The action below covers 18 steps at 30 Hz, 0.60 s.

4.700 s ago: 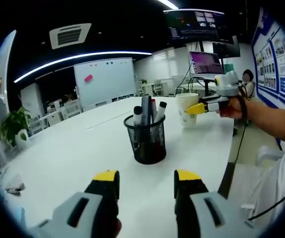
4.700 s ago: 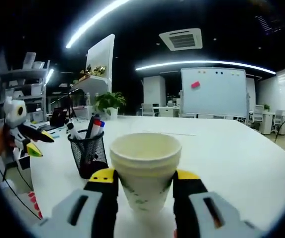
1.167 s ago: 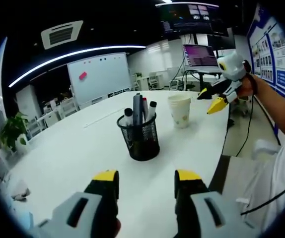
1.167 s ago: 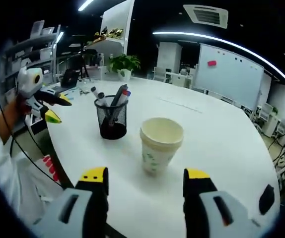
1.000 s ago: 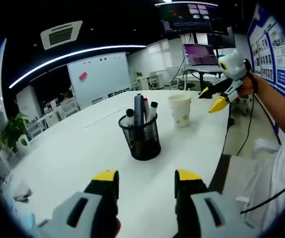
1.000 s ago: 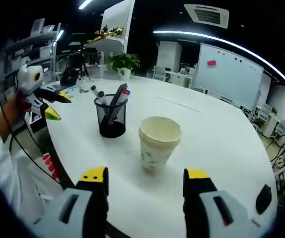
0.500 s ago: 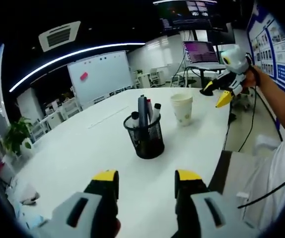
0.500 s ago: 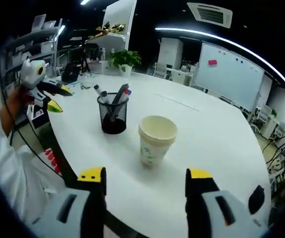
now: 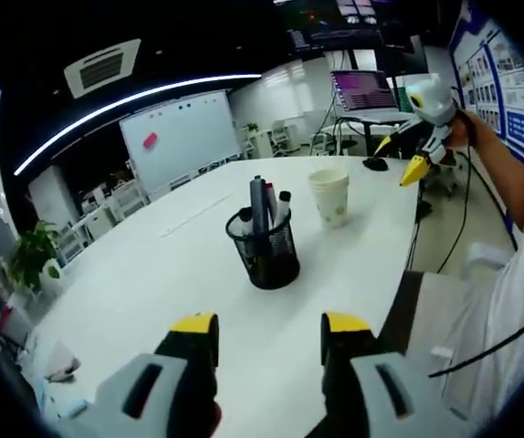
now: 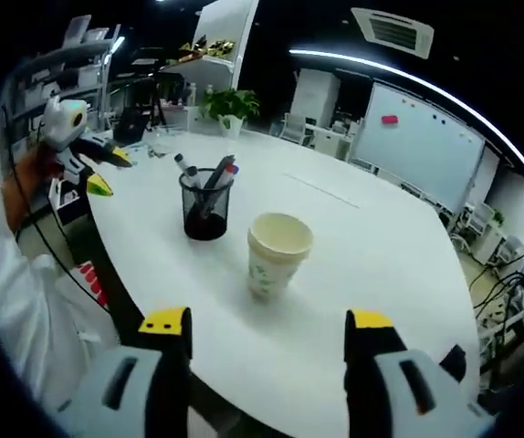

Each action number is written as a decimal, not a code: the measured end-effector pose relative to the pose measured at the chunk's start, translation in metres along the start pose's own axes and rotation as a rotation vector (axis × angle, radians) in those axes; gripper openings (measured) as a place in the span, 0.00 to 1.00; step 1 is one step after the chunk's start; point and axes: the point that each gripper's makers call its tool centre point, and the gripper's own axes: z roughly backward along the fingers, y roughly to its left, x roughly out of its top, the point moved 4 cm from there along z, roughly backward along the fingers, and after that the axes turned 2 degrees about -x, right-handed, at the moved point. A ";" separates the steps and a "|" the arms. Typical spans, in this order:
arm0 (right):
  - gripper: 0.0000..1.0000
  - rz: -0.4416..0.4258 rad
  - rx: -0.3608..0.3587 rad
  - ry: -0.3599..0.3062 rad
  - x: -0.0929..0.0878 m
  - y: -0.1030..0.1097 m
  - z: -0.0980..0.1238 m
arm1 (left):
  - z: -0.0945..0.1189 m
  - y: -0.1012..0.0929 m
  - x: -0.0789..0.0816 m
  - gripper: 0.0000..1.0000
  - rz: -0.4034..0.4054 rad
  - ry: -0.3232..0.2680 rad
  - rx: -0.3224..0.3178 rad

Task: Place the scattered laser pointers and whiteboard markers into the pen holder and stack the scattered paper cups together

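A black mesh pen holder (image 9: 267, 255) stands upright on the white table (image 9: 152, 274), with several markers and pointers sticking out of it; the same pen holder (image 10: 205, 213) appears left of centre in the right gripper view. A stack of paper cups (image 10: 278, 255) stands upright beside it, seen as the paper cups (image 9: 330, 196) behind the holder in the left gripper view. My left gripper (image 9: 269, 334) is open and empty, short of the holder. My right gripper (image 10: 267, 328) is open and empty, well back from the cups. The right gripper (image 9: 414, 157) shows held up at the far right; the left gripper (image 10: 95, 171) shows at far left.
The table's dark edge (image 9: 399, 306) runs along the right in the left gripper view. A person's sleeve and arm (image 9: 508, 237) stand there. A whiteboard (image 10: 415, 155), potted plant (image 10: 229, 108) and shelves (image 10: 70, 82) lie beyond. A black object (image 10: 451, 362) sits near the table edge.
Both grippers have drawn back from the table, so holder and cups look smaller. The right gripper, shut on the cups 4.7 s ago, has let go and stands open.
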 end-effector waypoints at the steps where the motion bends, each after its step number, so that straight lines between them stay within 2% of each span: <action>1: 0.68 0.003 0.001 -0.001 0.001 0.000 0.001 | 0.000 0.000 0.000 0.46 0.000 0.001 0.001; 18: 0.68 0.051 0.027 -0.001 0.001 0.007 0.007 | 0.011 -0.004 -0.003 0.47 -0.027 0.041 -0.014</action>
